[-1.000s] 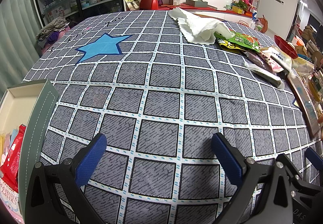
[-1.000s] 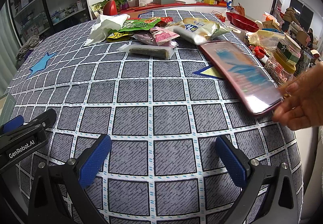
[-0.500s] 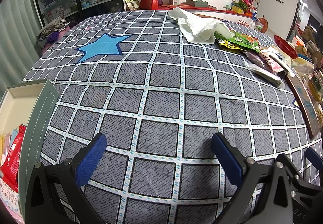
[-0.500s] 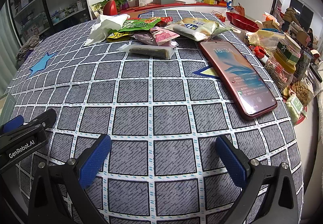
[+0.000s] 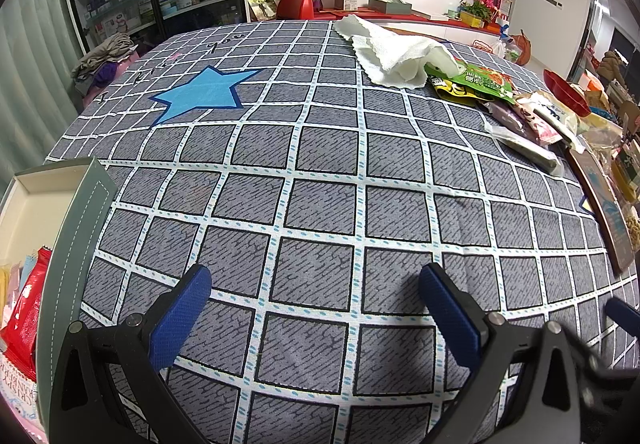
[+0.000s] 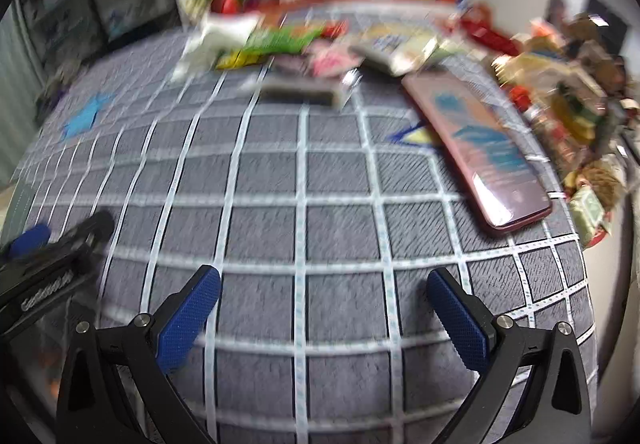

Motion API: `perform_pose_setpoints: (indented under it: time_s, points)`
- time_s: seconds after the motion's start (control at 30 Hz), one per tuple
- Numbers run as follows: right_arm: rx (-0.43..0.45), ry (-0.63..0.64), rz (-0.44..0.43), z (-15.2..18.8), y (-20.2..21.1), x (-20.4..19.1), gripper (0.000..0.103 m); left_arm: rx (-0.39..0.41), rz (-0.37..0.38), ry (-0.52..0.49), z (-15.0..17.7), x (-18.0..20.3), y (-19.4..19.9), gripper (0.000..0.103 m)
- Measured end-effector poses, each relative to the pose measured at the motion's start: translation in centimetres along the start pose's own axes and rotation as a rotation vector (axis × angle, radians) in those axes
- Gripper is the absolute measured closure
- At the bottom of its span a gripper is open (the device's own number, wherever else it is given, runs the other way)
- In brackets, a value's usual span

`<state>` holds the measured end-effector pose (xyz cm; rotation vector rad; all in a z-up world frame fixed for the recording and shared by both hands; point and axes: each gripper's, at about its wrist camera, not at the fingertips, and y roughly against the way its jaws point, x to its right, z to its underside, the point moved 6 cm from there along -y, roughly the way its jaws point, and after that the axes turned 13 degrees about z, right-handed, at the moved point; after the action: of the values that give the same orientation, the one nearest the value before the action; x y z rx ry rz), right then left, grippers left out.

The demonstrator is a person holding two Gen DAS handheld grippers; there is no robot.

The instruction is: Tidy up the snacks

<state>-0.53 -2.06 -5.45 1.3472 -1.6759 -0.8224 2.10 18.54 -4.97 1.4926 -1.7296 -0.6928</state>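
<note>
Right hand-held gripper (image 6: pixel 320 308), jaws spread and empty, now sweeps toward the snack pile (image 6: pixel 304 43); phone (image 6: pixel 480 147) lies set down.

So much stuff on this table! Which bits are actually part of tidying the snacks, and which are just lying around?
Part of the job:
- green snack packet
- pink snack packet
- long clear-wrapped snack
- open box holding a red packet
- left gripper and right gripper, fingers apart, empty

Just lying about:
- phone
- white cloth
- red bowl
</note>
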Motion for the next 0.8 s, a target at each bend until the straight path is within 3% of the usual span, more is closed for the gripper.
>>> perform_pose_setpoints:
  time_s: [0.1,0.2,0.27,0.43,0.57,0.8]
  points:
    - [-0.157,0.132,-0.071,1.2,0.3,0.7,0.0,-0.011,-0.019,0.024,-0.2,0.5,0.0,0.0]
    - [-0.21,0.13,-0.116,3.0,2.7,4.0,0.0,-0.105,-0.03,0.08,-0.1,2.0,-0.5,0.0]
    - [-0.226,0.132,-0.11,4.6,4.3,6.3,0.0,-0.138,-0.02,0.064,0.0,4.5,-0.9,0.0]
    - [-0.296,0.081,-0.045,7.1,6.8,12.2,0.0,-0.116,0.029,-0.021,0.2,13.5,-2.8,0.0]
    - [-0.323,0.034,0.0,7.8,7.3,15.7,0.0,-0.049,0.056,-0.076,0.2,19.5,-4.2,0.0]
    - [-0.347,0.017,0.012,8.8,7.8,17.7,0.0,-0.019,0.059,-0.078,-0.3,20.8,-4.8,0.0]
